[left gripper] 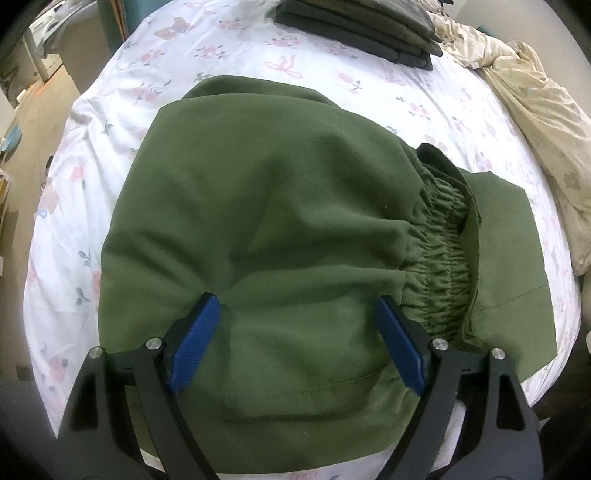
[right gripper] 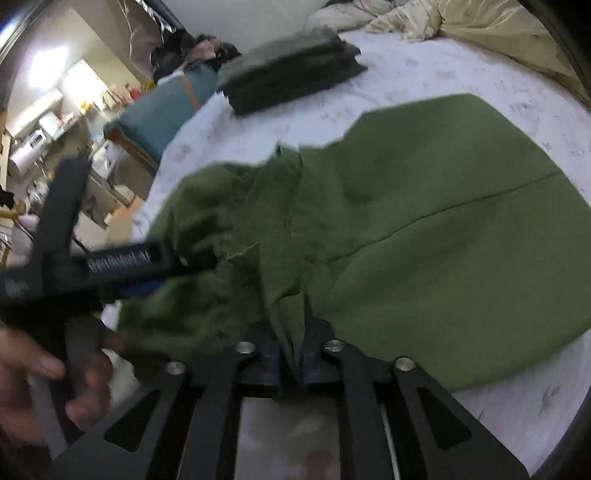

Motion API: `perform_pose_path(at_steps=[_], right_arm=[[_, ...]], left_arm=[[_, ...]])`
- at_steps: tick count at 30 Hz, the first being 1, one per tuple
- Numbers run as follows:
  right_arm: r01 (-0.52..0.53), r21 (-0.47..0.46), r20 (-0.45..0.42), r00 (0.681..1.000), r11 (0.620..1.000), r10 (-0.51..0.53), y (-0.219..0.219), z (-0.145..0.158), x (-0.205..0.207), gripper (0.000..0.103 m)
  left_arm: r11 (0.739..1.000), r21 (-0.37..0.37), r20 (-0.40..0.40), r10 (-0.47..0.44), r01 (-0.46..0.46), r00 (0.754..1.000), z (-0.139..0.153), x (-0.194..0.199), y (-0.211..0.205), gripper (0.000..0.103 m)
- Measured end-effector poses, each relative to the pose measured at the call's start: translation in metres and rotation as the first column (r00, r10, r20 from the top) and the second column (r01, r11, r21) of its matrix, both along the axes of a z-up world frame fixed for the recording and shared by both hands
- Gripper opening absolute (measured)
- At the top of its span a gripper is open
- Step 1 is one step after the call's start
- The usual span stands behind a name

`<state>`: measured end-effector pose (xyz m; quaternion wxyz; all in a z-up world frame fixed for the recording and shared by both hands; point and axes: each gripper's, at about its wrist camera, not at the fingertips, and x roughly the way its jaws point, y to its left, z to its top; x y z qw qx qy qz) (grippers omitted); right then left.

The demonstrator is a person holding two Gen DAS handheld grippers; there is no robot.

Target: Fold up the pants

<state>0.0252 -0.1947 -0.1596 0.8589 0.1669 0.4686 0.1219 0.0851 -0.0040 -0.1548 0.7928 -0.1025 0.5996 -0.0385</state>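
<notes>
**Tongs split the work: one pinches, one hovers spread**

Right tongs [right gripper: 291,363] are clamped on a bunched ridge of the green pants [left gripper: 266,221], probably to lift that edge for the next fold. Left tongs [left gripper: 295,343] hang wide apart above the cloth near the gathered waistband [left gripper: 439,243], gripping nothing, seemingly ready to pin or smooth. Partly folded, the pants lie on the flowered bedsheet [left gripper: 92,192]. A dark folded stack [left gripper: 362,33] sits well apart, and a cream quilt [left gripper: 535,110] is bunched along the side.
</notes>
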Motion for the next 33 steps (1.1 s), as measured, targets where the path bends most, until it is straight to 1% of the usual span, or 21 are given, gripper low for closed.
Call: perform_pose_path(at_steps=[1, 2, 6, 8, 9, 10, 12, 14, 15, 16, 18, 20, 22, 23, 26, 28, 29, 30, 31, 32, 33], right_arm=[[-0.009, 0.001, -0.028, 1.000, 1.000, 0.009, -0.001, 0.000, 0.002, 0.059], [-0.018, 0.012, -0.051, 0.999, 1.000, 0.019, -0.003, 0.002, 0.002, 0.064], [-0.049, -0.001, -0.052, 0.997, 0.999, 0.049, -0.008, 0.025, -0.003, 0.063], [-0.035, 0.048, -0.020, 0.999, 0.998, 0.036, -0.019, 0.046, -0.014, 0.061], [-0.012, 0.041, -0.002, 1.000, 0.999, 0.012, -0.025, 0.052, -0.016, 0.056], [0.018, 0.048, 0.016, 1.000, 0.999, -0.019, -0.032, 0.058, -0.013, 0.042], [0.016, 0.079, -0.002, 1.000, 0.997, -0.016, -0.036, 0.058, -0.004, 0.021], [0.013, 0.071, -0.021, 1.000, 0.997, -0.012, -0.030, 0.051, 0.009, 0.021], [0.017, 0.093, -0.042, 0.999, 0.996, -0.013, -0.028, 0.047, 0.016, 0.025], [0.025, 0.115, -0.072, 0.997, 0.993, -0.016, -0.025, 0.041, 0.025, 0.026], [0.054, 0.120, -0.101, 0.994, 0.991, -0.042, -0.021, 0.034, 0.039, 0.030], [0.051, 0.116, -0.098, 0.994, 0.992, -0.039, -0.019, 0.036, 0.052, 0.038], [0.065, 0.112, -0.092, 0.994, 0.992, -0.055, -0.019, 0.039, 0.071, 0.057], [0.075, 0.122, -0.096, 0.993, 0.990, -0.063, -0.021, 0.038, 0.080, 0.060], [0.111, 0.129, -0.153, 0.984, 0.985, -0.091, -0.024, 0.030, 0.118, 0.060], [0.133, 0.081, -0.198, 0.973, 0.988, -0.114, -0.022, 0.021, 0.142, 0.059], [0.134, 0.051, -0.220, 0.968, 0.990, -0.119, -0.021, 0.015, 0.154, 0.053], [0.125, 0.035, -0.239, 0.964, 0.992, -0.113, -0.019, 0.009, 0.163, 0.026], [0.105, 0.024, -0.249, 0.964, 0.994, -0.096, -0.015, 0.003, 0.171, 0.008], [0.092, -0.002, -0.248, 0.965, 0.996, -0.090, -0.012, 0.001, 0.175, 0.002], [0.086, -0.029, -0.233, 0.968, 0.996, -0.090, -0.010, 0.001, 0.176, 0.002]], left_arm=[[1.000, -0.005, -0.003, 0.004, -0.004, 1.000, 0.000, 0.000, 0.001, 0.083], [1.000, -0.010, -0.006, 0.009, -0.009, 1.000, 0.000, 0.001, 0.002, 0.083], [0.998, -0.038, -0.018, 0.047, -0.048, 0.999, 0.002, 0.003, 0.006, 0.083], [0.997, -0.044, 0.010, 0.066, -0.065, 0.998, 0.006, 0.002, 0.006, 0.083], [0.997, -0.055, 0.015, 0.062, -0.061, 0.998, 0.008, 0.001, 0.005, 0.083], [0.997, -0.057, 0.019, 0.057, -0.056, 0.998, 0.008, 0.000, 0.004, 0.083], [0.998, -0.050, 0.029, 0.037, -0.036, 0.999, 0.009, -0.001, 0.000, 0.083], [0.999, -0.034, 0.029, 0.022, -0.021, 0.999, 0.007, -0.002, -0.002, 0.083], [0.999, -0.028, 0.026, 0.023, -0.022, 0.999, 0.006, -0.002, -0.002, 0.083], [0.999, -0.027, 0.021, 0.031, -0.030, 0.999, 0.005, -0.001, -0.001, 0.083], [0.998, -0.037, 0.014, 0.049, -0.049, 0.999, 0.004, 0.000, 0.002, 0.083], [0.998, -0.044, 0.014, 0.055, -0.054, 0.998, 0.005, 0.001, 0.003, 0.083], [0.998, -0.041, 0.016, 0.057, -0.056, 0.998, 0.006, 0.000, 0.004, 0.083], [0.997, -0.045, 0.013, 0.056, -0.056, 0.998, 0.005, 0.000, 0.003, 0.083], [0.997, -0.055, 0.007, 0.055, -0.054, 0.998, 0.005, -0.001, 0.003, 0.083], [0.997, -0.058, 0.007, 0.054, -0.054, 0.998, 0.006, 0.001, 0.004, 0.083], [0.997, -0.057, 0.007, 0.057, -0.056, 0.998, 0.006, 0.000, 0.006, 0.083], [0.997, -0.055, 0.006, 0.063, -0.063, 0.998, 0.006, 0.001, 0.008, 0.083], [0.996, -0.054, 0.005, 0.071, -0.071, 0.997, 0.006, 0.001, 0.009, 0.083], [0.995, -0.056, 0.002, 0.082, -0.082, 0.997, 0.005, 0.002, 0.011, 0.083], [0.994, -0.058, -0.001, 0.089, -0.089, 0.996, 0.005, 0.001, 0.013, 0.083]])
